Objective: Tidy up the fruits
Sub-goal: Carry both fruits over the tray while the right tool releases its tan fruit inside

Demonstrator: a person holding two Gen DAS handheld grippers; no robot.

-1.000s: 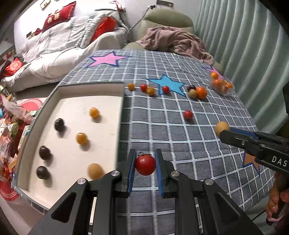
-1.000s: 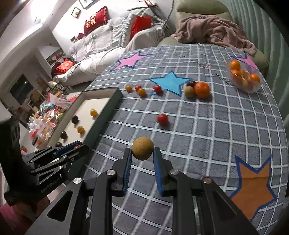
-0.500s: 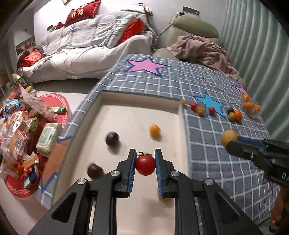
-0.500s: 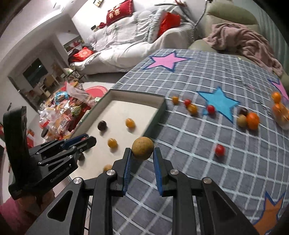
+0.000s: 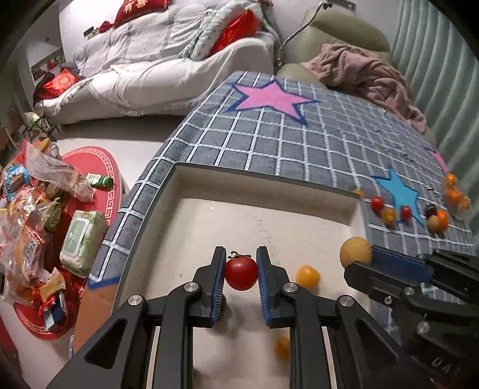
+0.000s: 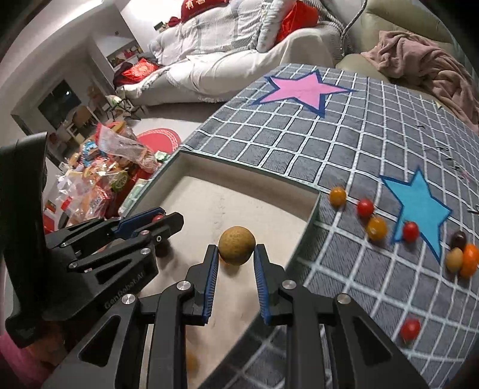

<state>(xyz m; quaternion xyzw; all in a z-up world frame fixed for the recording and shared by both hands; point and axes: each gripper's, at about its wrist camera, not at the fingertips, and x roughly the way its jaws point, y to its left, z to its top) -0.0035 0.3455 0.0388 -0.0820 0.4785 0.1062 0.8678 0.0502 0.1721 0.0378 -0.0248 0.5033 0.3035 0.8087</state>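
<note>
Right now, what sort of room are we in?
Most likely a home living room: a white-covered sofa with red cushions, a recliner draped in a pink blanket, and snack bags on the floor.

Pink blanket [image 5: 371,71] drapes the armchair [image 5: 344,27].

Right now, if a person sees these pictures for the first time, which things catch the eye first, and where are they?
First, the left gripper shut on a red tomato and the right gripper shut on a tan round fruit, both above the shallow beige tray. Next, the grey checked cloth with its pink star and blue star, where small red and orange fruits lie scattered to the right of the tray.
</note>
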